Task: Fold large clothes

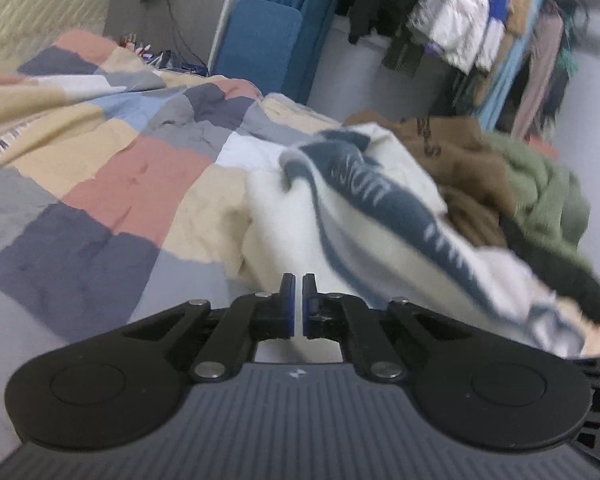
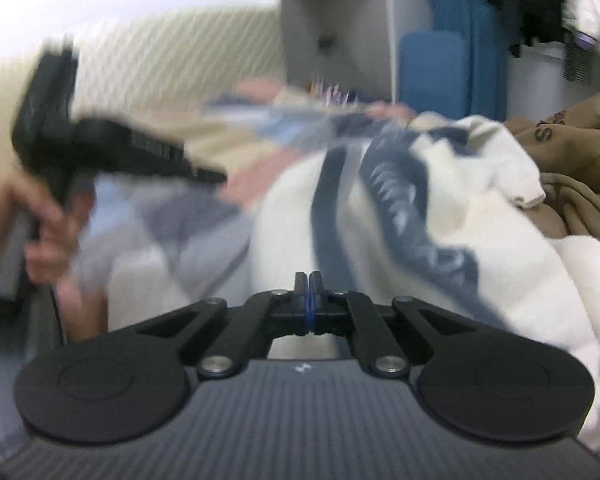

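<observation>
Both tools, left tool (image 1: 298, 282) and right tool (image 2: 308, 280), are pressed together, empty; ahead lies one cream-and-blue garment (image 1: 363, 208), with one brown hoodie (image 1: 459, 160) beyond on the bed (image 1: 100, 184).

The cream-and-navy garment (image 1: 351, 200) looks soft, fleecy cloth, the patchwork quilt (image 1: 112, 168) matt crumpled cotton (the tongs (image 1: 298, 285) matt black plastic).

A home bedroom — a bed under a patchwork quilt (image 1: 112, 168) in pink, beige, grey and navy, a crowded rack of hanging clothes (image 1: 479, 28), plain grey walls (image 1: 595, 92).
</observation>
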### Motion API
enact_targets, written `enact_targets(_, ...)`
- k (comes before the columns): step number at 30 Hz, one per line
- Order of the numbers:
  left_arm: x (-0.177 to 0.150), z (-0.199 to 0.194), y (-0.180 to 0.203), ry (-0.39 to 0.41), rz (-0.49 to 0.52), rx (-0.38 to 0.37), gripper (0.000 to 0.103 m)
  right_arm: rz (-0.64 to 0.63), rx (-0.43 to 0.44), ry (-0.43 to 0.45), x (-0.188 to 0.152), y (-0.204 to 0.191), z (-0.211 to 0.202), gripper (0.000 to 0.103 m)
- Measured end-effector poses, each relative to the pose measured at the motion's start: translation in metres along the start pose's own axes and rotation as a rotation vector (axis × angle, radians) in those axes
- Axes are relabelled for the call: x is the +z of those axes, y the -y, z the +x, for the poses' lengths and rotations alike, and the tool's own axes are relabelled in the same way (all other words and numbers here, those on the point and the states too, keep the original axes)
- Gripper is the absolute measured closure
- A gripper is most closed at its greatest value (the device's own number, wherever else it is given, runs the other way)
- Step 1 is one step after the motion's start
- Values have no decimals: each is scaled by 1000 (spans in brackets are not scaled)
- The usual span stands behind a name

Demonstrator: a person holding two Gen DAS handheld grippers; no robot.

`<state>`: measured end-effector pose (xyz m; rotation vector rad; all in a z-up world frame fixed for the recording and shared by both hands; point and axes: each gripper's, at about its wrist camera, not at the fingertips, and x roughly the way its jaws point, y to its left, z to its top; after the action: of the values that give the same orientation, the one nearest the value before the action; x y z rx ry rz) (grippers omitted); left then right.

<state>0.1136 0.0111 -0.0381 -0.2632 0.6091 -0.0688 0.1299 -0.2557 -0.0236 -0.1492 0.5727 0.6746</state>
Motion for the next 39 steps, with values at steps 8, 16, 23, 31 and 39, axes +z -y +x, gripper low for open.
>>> enact_targets(8,0,0,7,9,-17,-120,99,97,-4,100,12,-1,-12,99)
enact_targets(16,20,45,35,-10,56,-223,93,287,-206,144,39,64,-7,69)
enact_targets(23,29,75,27,-7,29,-289,42,373,-269,117,77,139,47,36)
enact_targets(31,36,110,-11,-23,-126,-319,41,484,-355,-105,84,211,143,20)
enact_targets(39,38,134,-36,-27,-217,-344,41,681,-262,-244,56,233,176,22)
